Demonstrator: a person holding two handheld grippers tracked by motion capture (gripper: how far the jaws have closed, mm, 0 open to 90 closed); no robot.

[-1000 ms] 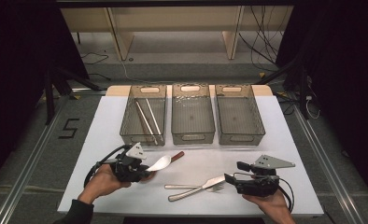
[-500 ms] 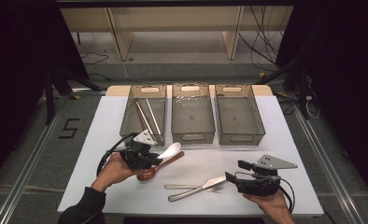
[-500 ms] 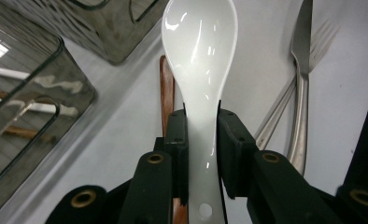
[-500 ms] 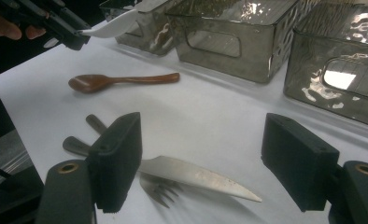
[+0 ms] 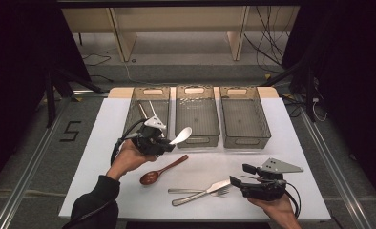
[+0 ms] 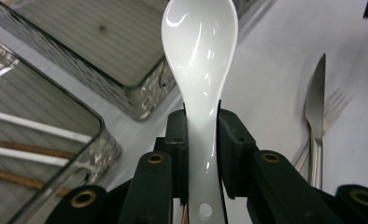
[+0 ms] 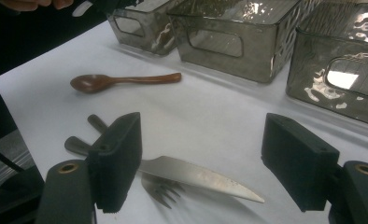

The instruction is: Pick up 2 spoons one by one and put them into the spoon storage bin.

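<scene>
Your left gripper clamps the glossy white ceramic spoon by its handle, bowl raised just before the middle smoked-plastic bin; carry it level over the rim, lower, then release; the brown wooden spoon lies on the table; your right gripper rests open beside the steel knife.

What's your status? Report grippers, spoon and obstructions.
Left gripper shut on white spoon, raised near middle bin. Right gripper open above knife. Nothing blocking the bin.
</scene>
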